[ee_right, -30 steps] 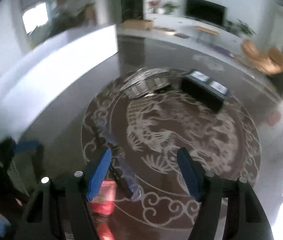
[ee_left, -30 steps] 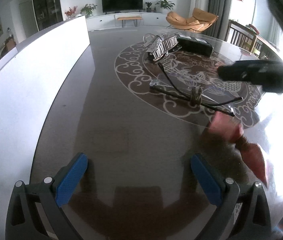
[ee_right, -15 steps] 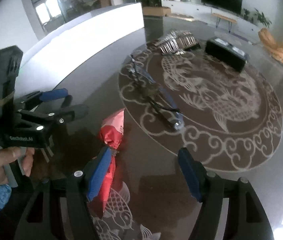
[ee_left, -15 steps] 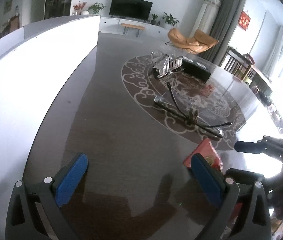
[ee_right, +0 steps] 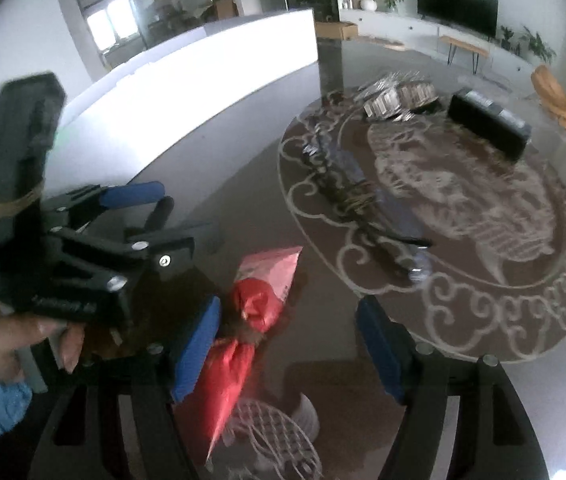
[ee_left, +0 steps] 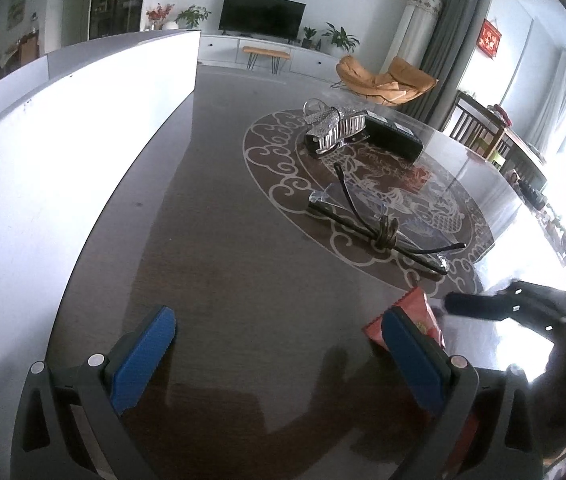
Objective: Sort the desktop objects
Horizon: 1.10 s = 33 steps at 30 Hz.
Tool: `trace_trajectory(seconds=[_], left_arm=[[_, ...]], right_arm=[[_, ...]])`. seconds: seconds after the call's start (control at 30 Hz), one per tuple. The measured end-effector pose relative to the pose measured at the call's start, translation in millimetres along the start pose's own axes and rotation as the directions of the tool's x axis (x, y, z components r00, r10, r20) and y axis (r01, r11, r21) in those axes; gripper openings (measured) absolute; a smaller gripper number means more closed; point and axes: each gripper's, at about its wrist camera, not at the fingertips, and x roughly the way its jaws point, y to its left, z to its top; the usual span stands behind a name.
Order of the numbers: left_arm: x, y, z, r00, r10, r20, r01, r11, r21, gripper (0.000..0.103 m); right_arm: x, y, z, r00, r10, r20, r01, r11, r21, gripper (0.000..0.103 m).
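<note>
A red packet (ee_right: 261, 308) lies on the glass table near its front edge; in the left wrist view it (ee_left: 419, 314) sits just behind my right finger. A pair of glasses (ee_left: 375, 226) lies on the round pattern, also in the right wrist view (ee_right: 359, 208). A silver hair clip (ee_left: 333, 128) and a black box (ee_left: 393, 136) sit further back. My left gripper (ee_left: 279, 356) is open and empty above the table, also seen from the right wrist (ee_right: 155, 216). My right gripper (ee_right: 289, 350) is open, with the packet at its left finger.
A white wall panel (ee_left: 63, 128) runs along the table's left side. The table's right edge (ee_left: 523, 216) is in bright glare. Under the glass lies a white mesh basket (ee_right: 275, 436). Chairs and a TV stand are far behind.
My right gripper has drawn back and down toward the near table edge, so the red packet is now at its left finger. My left gripper has tilted slightly; both stay open.
</note>
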Motion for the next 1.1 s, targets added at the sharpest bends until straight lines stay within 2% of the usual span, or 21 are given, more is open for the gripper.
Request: trace_trajectory(seconds=[0.2,0.27,0.33,0.5,0.63,0.87,1.0,1.1], left_arm=[[-0.1,-1.2,-0.2,1.000,0.008,-0.001,-0.008,1.000,0.005,0.103],[0.0,-1.4,-0.1,1.000,0.010,-0.002,-0.010,1.000,0.006,0.103],[-0.3,-1.0,-0.5,1.000,0.009,-0.001,-0.009,1.000,0.006,0.103],[-0.3,-0.6,-1.0,1.000,0.004,0.000,-0.004,1.000,0.003,0.103],[-0.3,-0.4,-1.1,1.000,0.002,0.002,-0.002,1.000,0.001,0.103],[1.1,-2.7,-1.3,1.000,0.024,-0.007,-0.024,1.000,0.018,0.103],[2.6,-5.3,-1.7,0.999,0.044,-0.015,-0.044,0.999,0.033,0.103],[2.7,-6.2,-2.0,0.998,0.053,-0.018,-0.052,0.998,0.040,0.103]], right_arm=[[5.1,16.4,-1.0,0.999,-0.031,0.028,0.032,0.997,-0.064,0.073],[5.5,20.0,-2.8,0.997,-0.076,0.033,0.079,0.992,-0.098,0.062],[2.2,16.1,-2.8,0.996,-0.079,0.049,0.083,0.993,-0.086,0.028],[-3.5,4.2,-8.7,0.994,-0.092,0.057,0.093,0.995,-0.027,0.028],[-20.5,-8.9,-27.2,0.991,-0.124,0.053,0.124,0.992,0.010,0.028],[-57.0,-65.2,-66.6,0.968,-0.247,0.049,0.237,0.959,0.154,0.028],[-62.6,-104.7,-60.6,0.950,-0.309,0.045,0.287,0.920,0.265,0.028],[-51.9,-117.8,-38.6,0.943,-0.328,0.053,0.298,0.907,0.298,0.028]])
